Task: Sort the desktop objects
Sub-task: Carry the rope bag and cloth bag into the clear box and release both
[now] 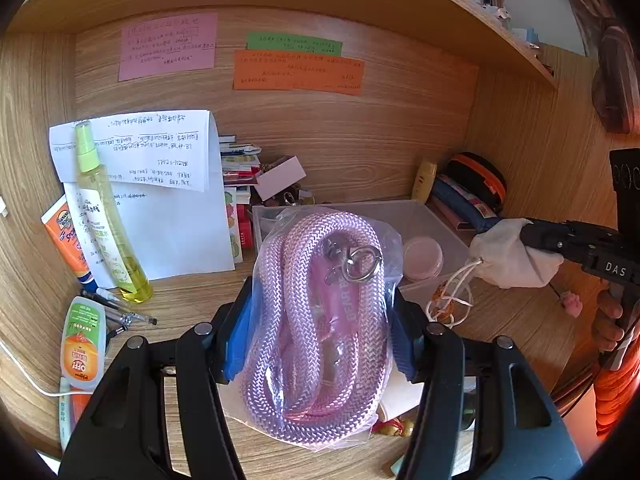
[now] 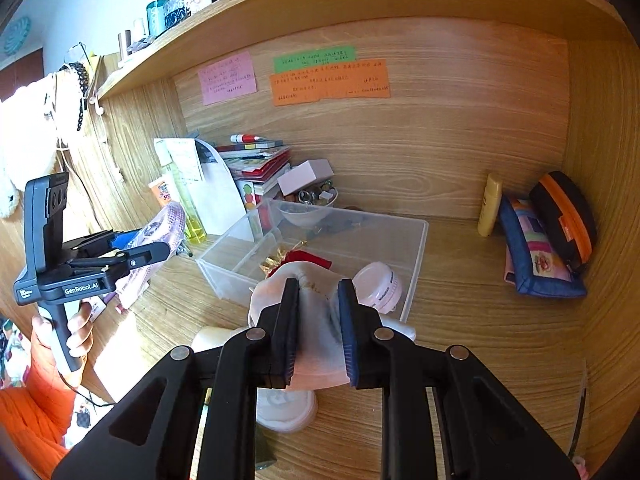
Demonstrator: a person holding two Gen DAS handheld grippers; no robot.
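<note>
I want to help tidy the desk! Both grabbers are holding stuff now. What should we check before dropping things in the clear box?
1. Left gripper fingers squeeze the bagged pink rope: ok.
2. Right gripper fingers pinch the white cloth pouch: ok.
3. Pouch's drawstring dangles loose and could snag: not ok.
4. Clear plastic box has bare room inside: ok.
5. Pink round jar already sits in the box's near corner, out of the way: cannot tell.

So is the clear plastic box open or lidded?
Open. The clear box shows no lid; a pink jar and a red pouch sit visible inside.
</note>
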